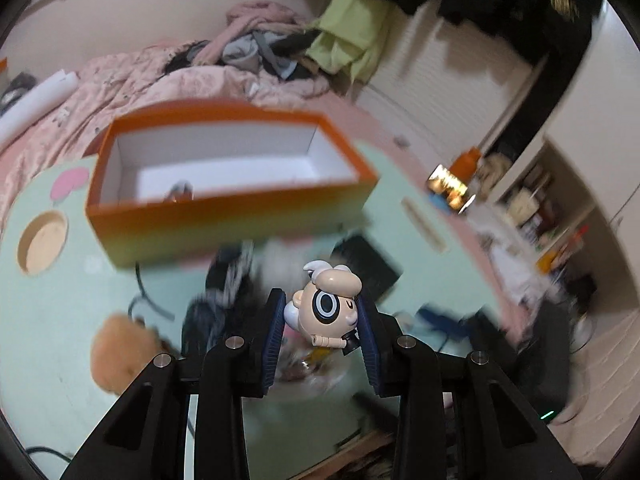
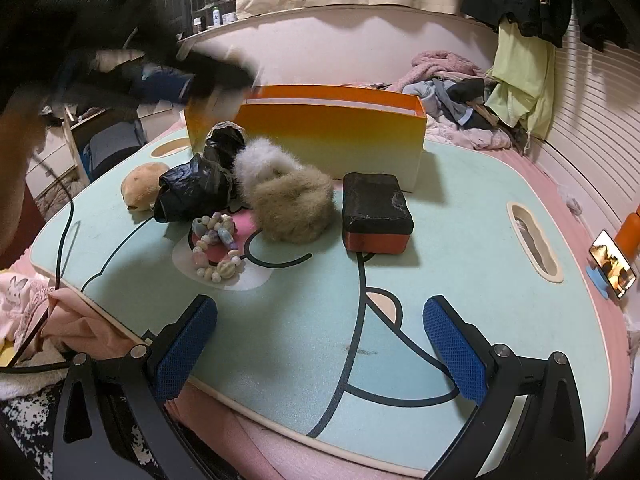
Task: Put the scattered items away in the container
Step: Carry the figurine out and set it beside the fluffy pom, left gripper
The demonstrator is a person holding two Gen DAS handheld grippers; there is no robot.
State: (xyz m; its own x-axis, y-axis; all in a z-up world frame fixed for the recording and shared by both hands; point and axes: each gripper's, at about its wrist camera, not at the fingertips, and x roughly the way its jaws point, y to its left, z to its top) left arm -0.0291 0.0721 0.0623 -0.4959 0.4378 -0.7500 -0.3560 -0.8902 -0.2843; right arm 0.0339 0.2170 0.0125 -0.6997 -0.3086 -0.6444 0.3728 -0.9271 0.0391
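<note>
Figurine (image 1: 328, 312) is clamped in your left tongs (image 1: 322, 330), above the counter (image 1: 60, 320) and short of the orange box (image 1: 224, 224). Your right tongs (image 2: 320, 344) gape empty. One small item appears boxed; bead bracelet (image 2: 216, 248), scrunchies (image 2: 294, 208), black block (image 2: 376, 212) remain outside.

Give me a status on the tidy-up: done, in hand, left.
Done: one small item already lies in the orange box, too blurred to identify.
In hand: the left hand-held gripper is shut on a toy figure, short of the box.
Left: the bracelet, two fur scrunchies, two black bundles, the black block and the tan plush. The right hand-held gripper is open, empty.
</note>
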